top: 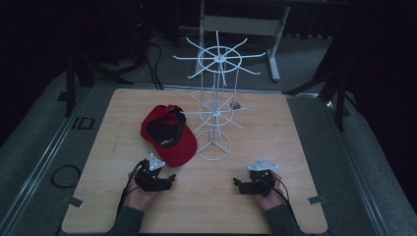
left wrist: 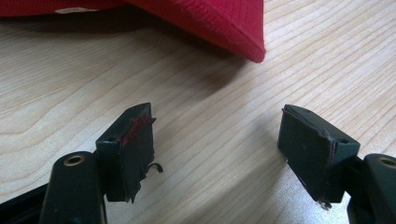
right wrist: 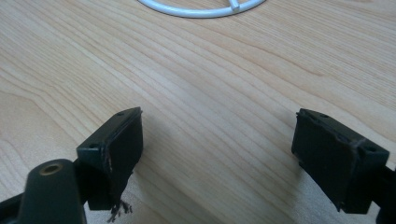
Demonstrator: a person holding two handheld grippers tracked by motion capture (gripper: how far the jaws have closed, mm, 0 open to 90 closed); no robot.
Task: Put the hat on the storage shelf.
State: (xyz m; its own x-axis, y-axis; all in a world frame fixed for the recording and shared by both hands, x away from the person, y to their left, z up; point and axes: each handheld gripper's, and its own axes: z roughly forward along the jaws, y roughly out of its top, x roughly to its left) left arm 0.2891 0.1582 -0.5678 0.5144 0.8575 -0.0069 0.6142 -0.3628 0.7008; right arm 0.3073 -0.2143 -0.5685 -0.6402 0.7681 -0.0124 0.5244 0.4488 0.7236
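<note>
Both jaws released, nothing held. Reach left gripper (top: 169, 178) to cap (top: 168, 134) brim, pinch edge, lift toward rack (top: 214, 98); right gripper (top: 237, 183) idle on desk (top: 275, 137).

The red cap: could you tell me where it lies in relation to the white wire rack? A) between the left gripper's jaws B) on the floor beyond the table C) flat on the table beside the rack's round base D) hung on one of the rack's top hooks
C: in the high view the red cap lies on the wooden table next to the base ring of the white wire rack, and the left gripper is open with bare wood between its jaws.
</note>
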